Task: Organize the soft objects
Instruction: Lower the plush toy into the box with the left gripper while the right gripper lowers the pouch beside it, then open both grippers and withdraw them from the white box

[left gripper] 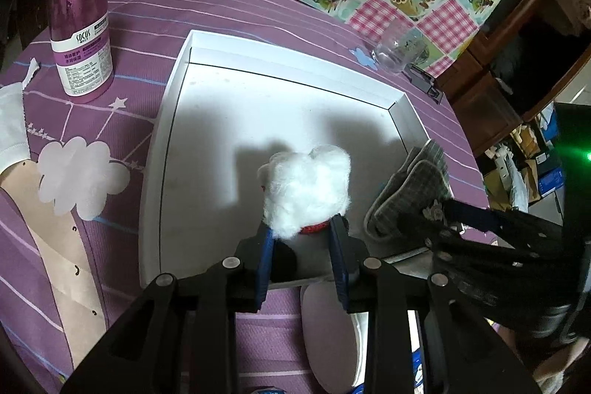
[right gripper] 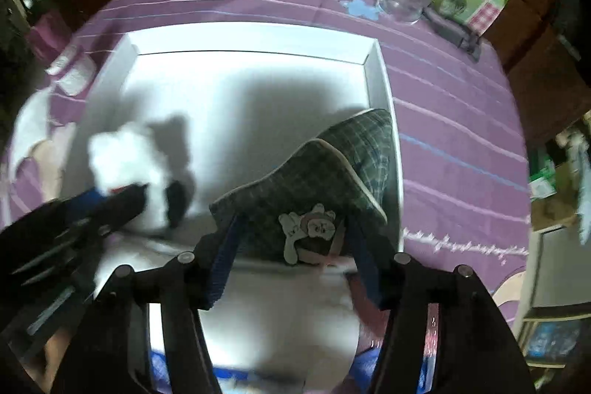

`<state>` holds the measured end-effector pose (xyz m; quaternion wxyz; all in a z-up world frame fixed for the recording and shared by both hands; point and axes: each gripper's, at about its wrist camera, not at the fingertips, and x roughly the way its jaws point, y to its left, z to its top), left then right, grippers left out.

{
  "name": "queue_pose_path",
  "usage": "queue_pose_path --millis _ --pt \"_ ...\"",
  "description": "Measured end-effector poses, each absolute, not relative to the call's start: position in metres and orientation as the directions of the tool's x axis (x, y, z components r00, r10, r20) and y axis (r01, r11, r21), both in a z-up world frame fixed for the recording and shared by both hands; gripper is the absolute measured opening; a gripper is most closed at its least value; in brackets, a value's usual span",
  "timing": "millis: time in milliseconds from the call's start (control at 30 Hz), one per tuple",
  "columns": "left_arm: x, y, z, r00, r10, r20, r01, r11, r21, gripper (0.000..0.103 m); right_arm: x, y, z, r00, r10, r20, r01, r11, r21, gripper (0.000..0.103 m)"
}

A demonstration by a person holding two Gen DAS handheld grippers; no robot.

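A white fluffy plush toy (left gripper: 308, 189) with a red collar and black parts sits between the blue pads of my left gripper (left gripper: 303, 228), shut on it, low over the white tray (left gripper: 291, 76). It shows blurred in the right wrist view (right gripper: 118, 157). My right gripper (right gripper: 291, 228) is shut on a grey plaid padded cloth (right gripper: 325, 172) with a cartoon patch, at the tray's right near corner. The cloth also shows in the left wrist view (left gripper: 410, 194), with the right gripper (left gripper: 443, 224) behind it.
A purple bottle (left gripper: 83, 36) stands left of the tray. A clear glass (left gripper: 397, 52) and a dark clip (left gripper: 424, 80) lie beyond the tray's far right corner. A white mask (left gripper: 11, 124) lies at the left edge. A round pale pad (left gripper: 328, 331) lies near the front edge.
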<state>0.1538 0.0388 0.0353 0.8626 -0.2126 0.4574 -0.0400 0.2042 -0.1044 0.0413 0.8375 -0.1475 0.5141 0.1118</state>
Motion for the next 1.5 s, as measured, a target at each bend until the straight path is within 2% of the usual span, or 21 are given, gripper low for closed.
queue_pose_path --millis 167,500,700,900,1000,1033,1333,1500 --pt "0.154 0.039 0.036 0.578 -0.263 -0.772 -0.126 0.907 -0.403 0.028 0.203 -0.103 0.042 0.434 0.012 -0.901 -0.339 0.929 -0.151 0.055" --pt "0.153 0.039 0.035 0.567 -0.308 -0.764 -0.11 0.891 -0.441 0.028 0.205 -0.117 0.055 0.315 0.167 -0.934 -0.329 0.943 0.058 0.056" --pt "0.151 0.033 0.035 0.57 -0.313 -0.76 -0.088 0.896 -0.436 0.029 0.199 -0.127 0.074 0.353 0.223 -0.909 -0.313 0.943 0.11 0.057" --pt "0.149 0.03 0.039 0.584 -0.288 -0.759 -0.085 0.908 -0.41 0.04 0.201 -0.135 0.079 0.371 0.212 -0.904 -0.281 0.954 0.108 0.058" --pt "0.146 0.032 0.042 0.601 -0.271 -0.752 -0.083 0.914 -0.396 0.055 0.201 -0.138 0.081 0.376 0.213 -0.902 -0.271 0.956 0.113 0.058" --pt "0.144 0.031 0.044 0.612 -0.247 -0.751 -0.089 0.923 -0.375 0.057 0.201 -0.138 0.082 0.38 0.217 -0.899 -0.267 0.956 0.117 0.058" --pt "0.129 0.019 0.071 0.692 -0.091 -0.716 -0.095 0.972 -0.215 0.058 0.189 -0.146 0.099 0.428 0.292 -0.855 -0.257 0.947 0.195 0.058" --pt "0.119 0.02 0.084 0.728 -0.079 -0.681 -0.089 0.974 -0.208 0.058 0.175 -0.155 0.11 0.487 0.309 -0.817 -0.255 0.945 0.206 0.058"
